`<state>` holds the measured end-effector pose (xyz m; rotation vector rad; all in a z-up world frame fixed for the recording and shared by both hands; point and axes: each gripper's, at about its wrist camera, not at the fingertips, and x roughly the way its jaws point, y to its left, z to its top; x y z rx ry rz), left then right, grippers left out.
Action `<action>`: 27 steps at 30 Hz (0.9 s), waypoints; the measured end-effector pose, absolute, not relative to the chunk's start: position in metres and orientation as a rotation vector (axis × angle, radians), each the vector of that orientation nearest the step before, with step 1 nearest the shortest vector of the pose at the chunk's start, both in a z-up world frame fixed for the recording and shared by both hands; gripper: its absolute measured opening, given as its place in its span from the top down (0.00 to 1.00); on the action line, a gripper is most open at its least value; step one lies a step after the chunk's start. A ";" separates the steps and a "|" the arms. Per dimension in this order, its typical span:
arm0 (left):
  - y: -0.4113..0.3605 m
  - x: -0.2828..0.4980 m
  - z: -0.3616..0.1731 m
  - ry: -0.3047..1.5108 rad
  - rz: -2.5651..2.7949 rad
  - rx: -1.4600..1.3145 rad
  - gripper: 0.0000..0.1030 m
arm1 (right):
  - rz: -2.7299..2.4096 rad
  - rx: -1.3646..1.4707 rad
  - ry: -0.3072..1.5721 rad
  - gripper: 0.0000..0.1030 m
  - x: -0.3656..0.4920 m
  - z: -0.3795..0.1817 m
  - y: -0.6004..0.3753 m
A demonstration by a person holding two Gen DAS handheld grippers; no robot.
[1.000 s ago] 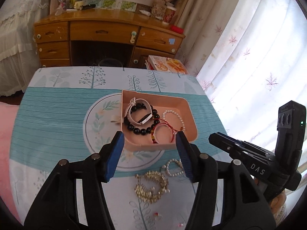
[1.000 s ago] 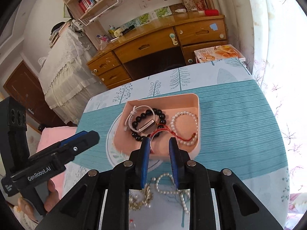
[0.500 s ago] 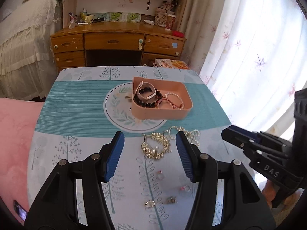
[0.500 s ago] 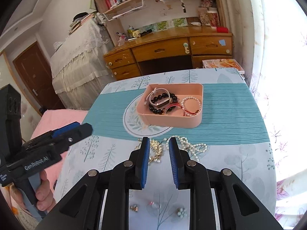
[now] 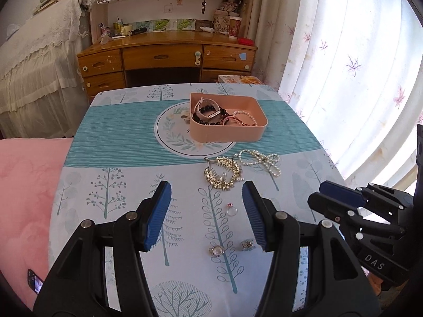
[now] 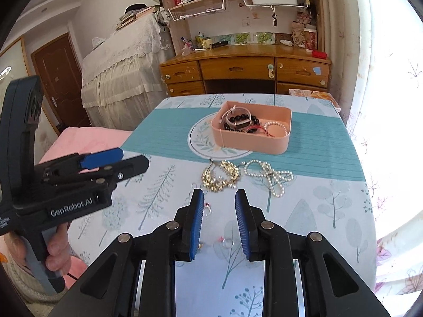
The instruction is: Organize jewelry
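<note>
A pink tray (image 5: 227,132) on the tablecloth holds a black bead bracelet, a white strap, a pearl bracelet and a red cord bracelet. In front of it lie a gold chain (image 5: 223,173) and a pearl necklace (image 5: 261,161). Closer in lie a ring (image 5: 231,210), a round stud (image 5: 216,251) and a small square piece (image 5: 247,244). My left gripper (image 5: 206,187) hovers open above the ring, holding nothing. My right gripper (image 6: 219,194) hangs just short of the gold chain (image 6: 220,175), its jaws opening with nothing between them. The tray (image 6: 251,145) stands well beyond both.
A wooden desk (image 5: 166,55) with drawers stands past the table's far edge. White curtains (image 5: 343,79) hang along the right side. A pink cushion (image 5: 26,185) lies left of the table, and a phone (image 5: 34,285) shows at its near end. A hand (image 6: 56,251) grips the left gripper's handle.
Both grippers have drawn back from over the tray toward the table's near edge, so the loose pieces now lie ahead. The right jaws stand slightly wider.
</note>
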<state>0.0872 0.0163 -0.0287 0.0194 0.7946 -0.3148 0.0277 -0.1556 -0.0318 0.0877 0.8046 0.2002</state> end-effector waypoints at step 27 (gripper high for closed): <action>0.031 0.066 -0.092 0.954 -0.349 0.034 0.45 | 0.251 0.108 0.928 0.68 0.026 -0.088 -0.151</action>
